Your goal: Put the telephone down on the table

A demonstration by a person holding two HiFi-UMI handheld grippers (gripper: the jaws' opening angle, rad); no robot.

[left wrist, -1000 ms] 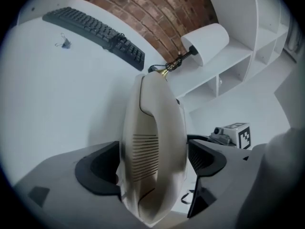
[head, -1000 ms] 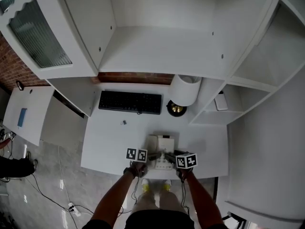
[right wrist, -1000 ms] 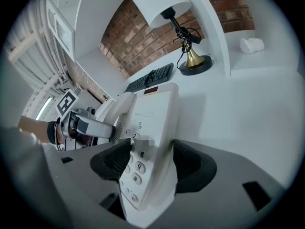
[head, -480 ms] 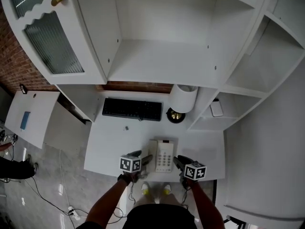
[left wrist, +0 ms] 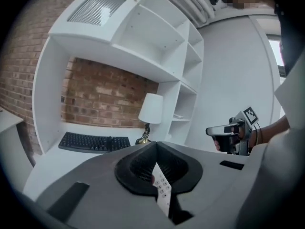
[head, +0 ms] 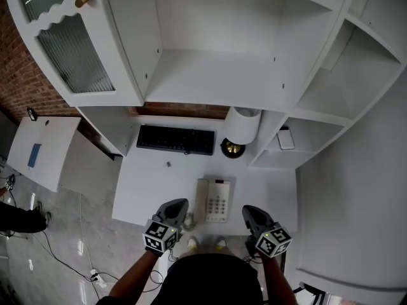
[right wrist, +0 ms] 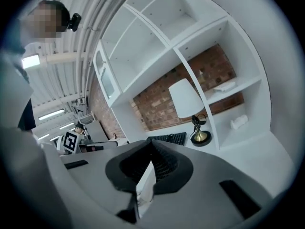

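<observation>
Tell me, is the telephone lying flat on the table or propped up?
Flat: the telephone lies keypad up on the table, near its front edge.

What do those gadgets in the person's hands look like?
The left gripper and right gripper match: broad grey wedge-shaped jaws lined with black ribbed pads, each carrying a cube of black-and-white square markers. Thin dark cables trail by the wrists. The person wears a dark top, forearms bare.

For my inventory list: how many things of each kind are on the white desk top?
telephone: 1
keyboard: 1
lamp: 1
small dark item: 1
Total: 4
</observation>
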